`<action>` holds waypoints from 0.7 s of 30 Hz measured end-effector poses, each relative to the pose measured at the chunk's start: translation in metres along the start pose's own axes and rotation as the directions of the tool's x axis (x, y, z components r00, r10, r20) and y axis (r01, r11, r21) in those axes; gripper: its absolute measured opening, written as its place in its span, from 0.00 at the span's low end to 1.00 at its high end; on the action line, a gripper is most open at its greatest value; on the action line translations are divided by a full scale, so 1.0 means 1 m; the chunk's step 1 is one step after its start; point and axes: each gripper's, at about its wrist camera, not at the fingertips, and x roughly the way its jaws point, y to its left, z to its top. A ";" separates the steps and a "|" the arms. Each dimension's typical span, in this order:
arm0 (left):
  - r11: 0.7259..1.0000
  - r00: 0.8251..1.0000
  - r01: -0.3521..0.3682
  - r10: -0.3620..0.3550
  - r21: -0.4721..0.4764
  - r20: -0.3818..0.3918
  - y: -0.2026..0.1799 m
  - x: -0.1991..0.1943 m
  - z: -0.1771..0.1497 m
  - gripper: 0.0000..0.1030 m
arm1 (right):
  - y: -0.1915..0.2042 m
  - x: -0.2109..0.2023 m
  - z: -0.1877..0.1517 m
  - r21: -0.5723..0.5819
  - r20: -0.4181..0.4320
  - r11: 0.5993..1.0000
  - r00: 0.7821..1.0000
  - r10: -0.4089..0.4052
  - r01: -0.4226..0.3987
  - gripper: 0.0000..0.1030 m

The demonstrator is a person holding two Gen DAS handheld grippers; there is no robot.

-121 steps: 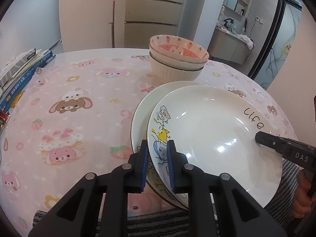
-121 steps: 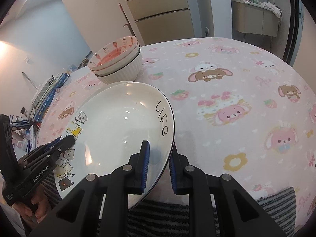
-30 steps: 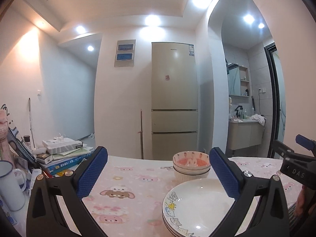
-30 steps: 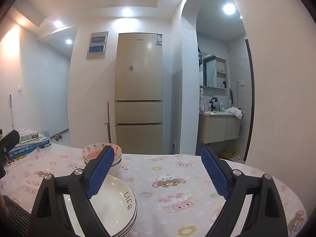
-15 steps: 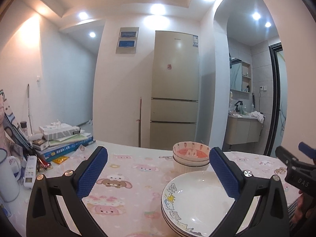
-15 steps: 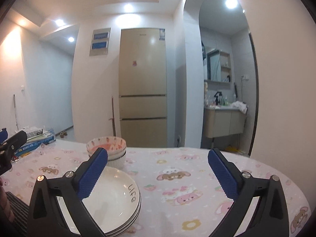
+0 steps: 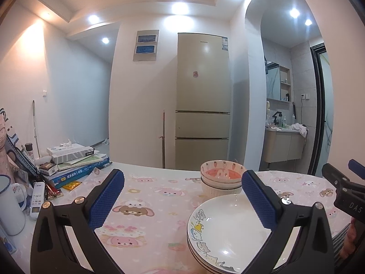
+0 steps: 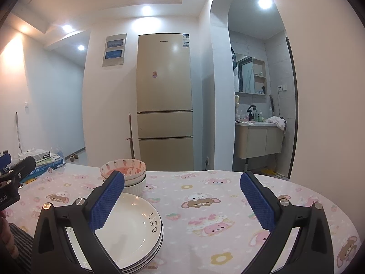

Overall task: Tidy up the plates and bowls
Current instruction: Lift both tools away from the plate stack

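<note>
On table (image 8: 205, 205): stacked plates (image 8: 127, 228), bowls (image 8: 124, 172)

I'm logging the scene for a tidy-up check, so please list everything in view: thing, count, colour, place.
plates: a stack, count unclear, white with cartoon animals and "Life", near table edge.
bowls: a stack, top one pink inside, just behind the plates.
tablecloth: one, pink, cartoon animals, covering the table.
books and boxes: a pile, mixed colours, table's left edge.
mug: one, white, far left.
fridge: one, beige, back wall.
left gripper: black, blue pads, jaws wide open, empty.
right gripper: same, jaws just opened wide, empty.
</note>
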 end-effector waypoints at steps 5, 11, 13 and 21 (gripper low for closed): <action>1.000 1.000 0.028 -0.028 -0.002 0.005 0.000 -0.002 0.002 1.00 | 0.001 -0.001 0.002 -0.017 0.003 1.000 1.000 0.005 -0.005 1.00; 0.999 0.999 0.043 -0.043 0.016 -0.034 -0.005 -0.004 0.019 1.00 | -0.007 -0.009 0.029 0.015 0.000 0.999 0.999 0.048 -0.048 1.00; 0.999 0.999 0.042 -0.041 0.034 -0.035 -0.008 -0.006 0.032 1.00 | -0.011 -0.012 0.045 0.026 0.014 0.997 0.997 0.070 -0.070 1.00; 0.995 0.992 0.078 -0.085 0.065 0.097 -0.012 -0.014 0.108 1.00 | -0.024 0.000 0.124 0.097 0.053 0.982 0.987 0.155 -0.159 1.00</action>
